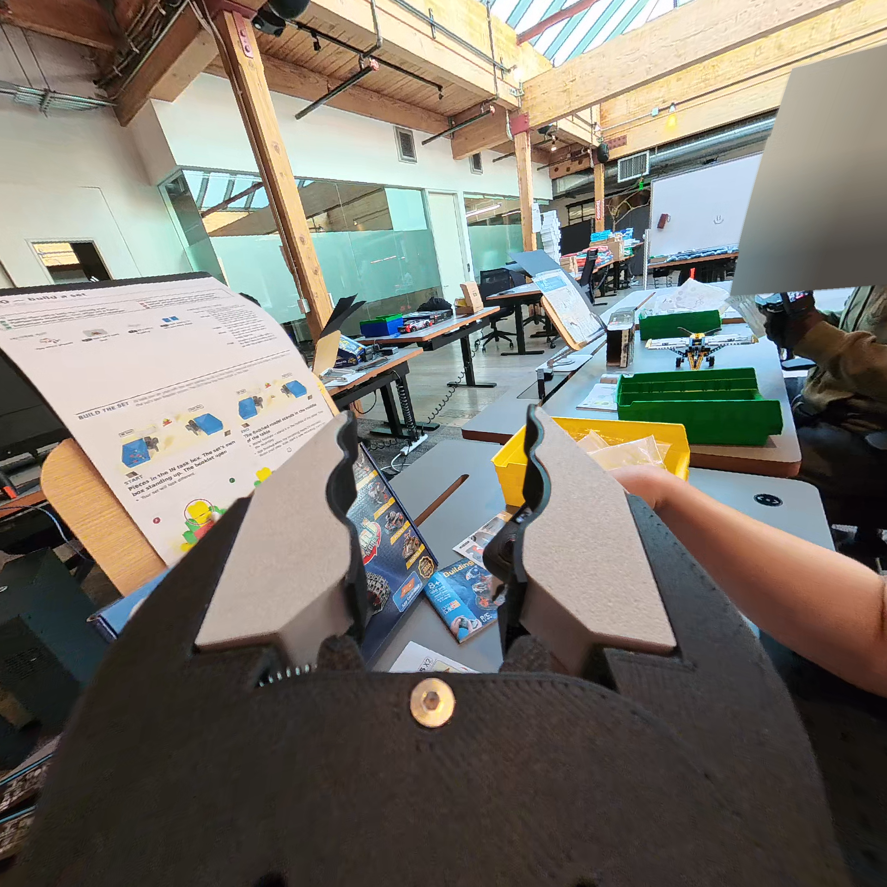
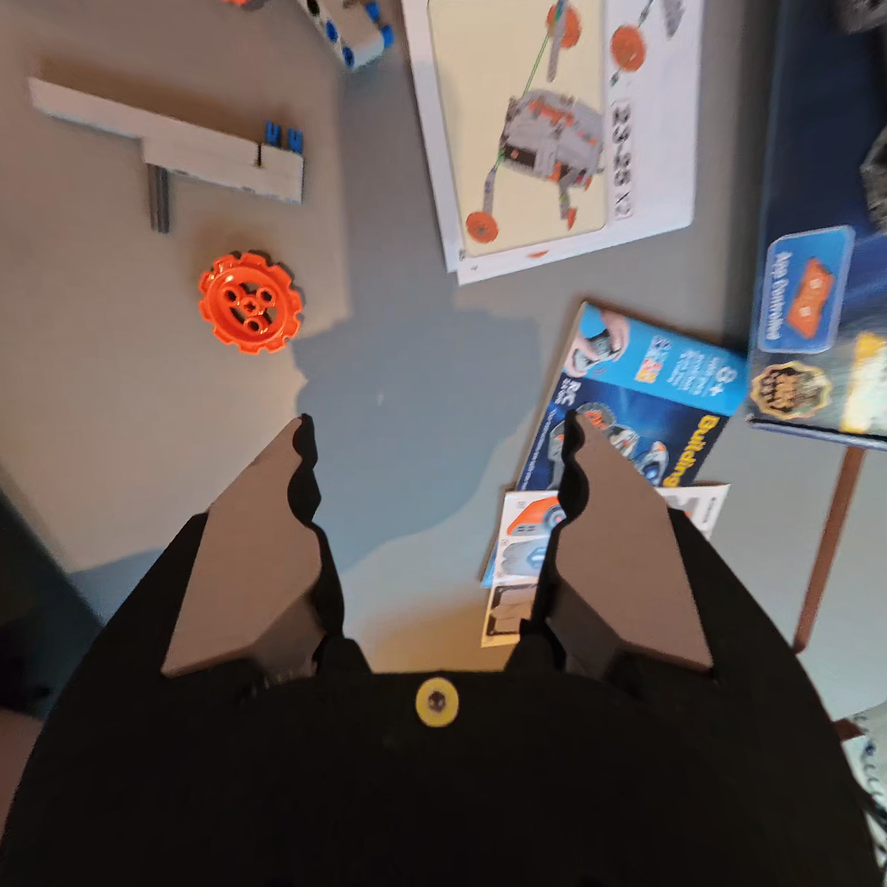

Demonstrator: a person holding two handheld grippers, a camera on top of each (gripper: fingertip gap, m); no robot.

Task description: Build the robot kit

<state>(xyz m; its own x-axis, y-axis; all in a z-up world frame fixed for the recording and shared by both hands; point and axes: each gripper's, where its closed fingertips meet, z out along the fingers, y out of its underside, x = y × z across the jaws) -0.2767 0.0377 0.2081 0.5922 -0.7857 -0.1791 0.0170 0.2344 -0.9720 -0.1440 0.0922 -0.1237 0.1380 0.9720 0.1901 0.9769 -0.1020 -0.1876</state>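
My left gripper [image 1: 439,422] is open and empty, held up above the grey table [image 1: 451,470] and facing across the room. A dark blue set box [image 1: 389,542] stands just beyond its fingers. My right gripper [image 2: 439,422] is open and empty, pointing down at the grey table [image 2: 408,384]. An orange toothed wheel [image 2: 250,302] lies ahead and left of it. A light grey beam assembly with blue pins [image 2: 192,149] lies farther off. A blue booklet [image 2: 643,398] lies under the right fingertip, and an open instruction page [image 2: 552,134] lies beyond.
A yellow bin [image 1: 590,451] holding clear bags stands ahead right, with a bare forearm [image 1: 749,571] reaching toward it. Green bins [image 1: 696,403] and a built model plane [image 1: 696,348] stand farther back. A large instruction sheet [image 1: 158,398] leans at the left. A seated person is at the far right. The tips of one gripper are about 35 cm away from the tips of the other. From my right tips it is roughly 6 cm to the orange toothed wheel [image 2: 250,302]; from my left, 35 cm.
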